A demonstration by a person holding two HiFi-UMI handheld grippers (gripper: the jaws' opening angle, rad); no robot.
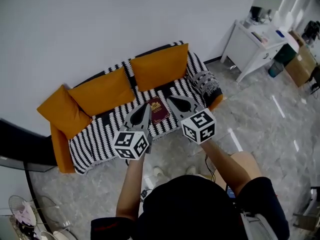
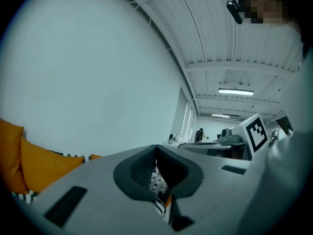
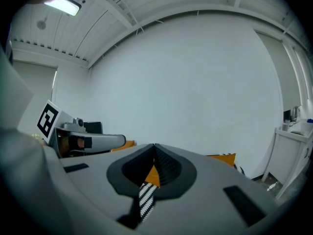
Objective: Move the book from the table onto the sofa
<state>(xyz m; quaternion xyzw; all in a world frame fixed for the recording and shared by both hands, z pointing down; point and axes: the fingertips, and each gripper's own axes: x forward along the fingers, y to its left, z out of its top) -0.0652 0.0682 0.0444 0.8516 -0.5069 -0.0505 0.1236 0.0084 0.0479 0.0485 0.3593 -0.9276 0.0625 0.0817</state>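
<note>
A dark red book (image 1: 158,110) lies flat on the seat of the black-and-white striped sofa (image 1: 100,134), between my two grippers as seen from the head view. My left gripper (image 1: 146,107) hovers just left of the book, shut, with nothing in its jaws. My right gripper (image 1: 176,101) hovers just right of the book, shut and empty too. Both are held out level above the seat front. In the left gripper view the shut jaws (image 2: 155,153) frame a sliver of striped cover. In the right gripper view the shut jaws (image 3: 154,153) show stripes and orange cushion behind.
Three orange cushions (image 1: 158,65) lean along the sofa back against a white wall. A grey patterned pillow (image 1: 205,81) sits at the sofa's right end. A white desk (image 1: 252,43) and cardboard boxes (image 1: 301,64) stand at the far right on the marble floor.
</note>
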